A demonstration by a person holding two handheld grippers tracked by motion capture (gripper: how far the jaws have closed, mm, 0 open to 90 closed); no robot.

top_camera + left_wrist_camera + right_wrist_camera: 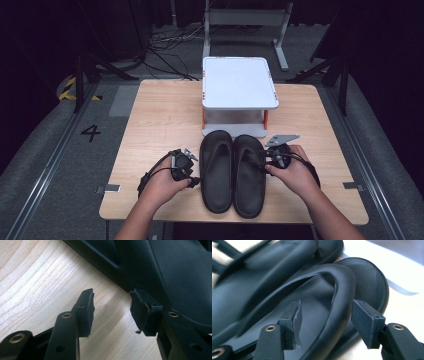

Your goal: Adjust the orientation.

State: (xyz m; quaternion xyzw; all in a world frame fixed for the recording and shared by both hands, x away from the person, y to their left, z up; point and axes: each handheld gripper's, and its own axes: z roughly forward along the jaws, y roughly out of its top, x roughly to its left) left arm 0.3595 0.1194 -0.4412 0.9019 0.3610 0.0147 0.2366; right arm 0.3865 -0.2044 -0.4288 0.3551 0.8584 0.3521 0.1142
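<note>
Two black flip-flops lie side by side on the wooden table (pixel 150 115), toes toward the far side: the left one (pixel 216 170) and the right one (pixel 249 172). My left gripper (pixel 194 182) rests at the left flip-flop's outer edge. In the left gripper view it is open (pixel 111 312) over bare wood, its right pad (pixel 140 310) close against the sole's rim (pixel 175 277). My right gripper (pixel 265 163) is at the right flip-flop's outer side. In the right gripper view it stands open (pixel 325 322), its jaws on either side of the strap (pixel 343 290).
A white two-tier stand (pixel 239 82) with orange posts sits at the table's far middle, just beyond the toes. Bare wood lies to the left and right of the flip-flops. Dark floor, cables and metal frames surround the table.
</note>
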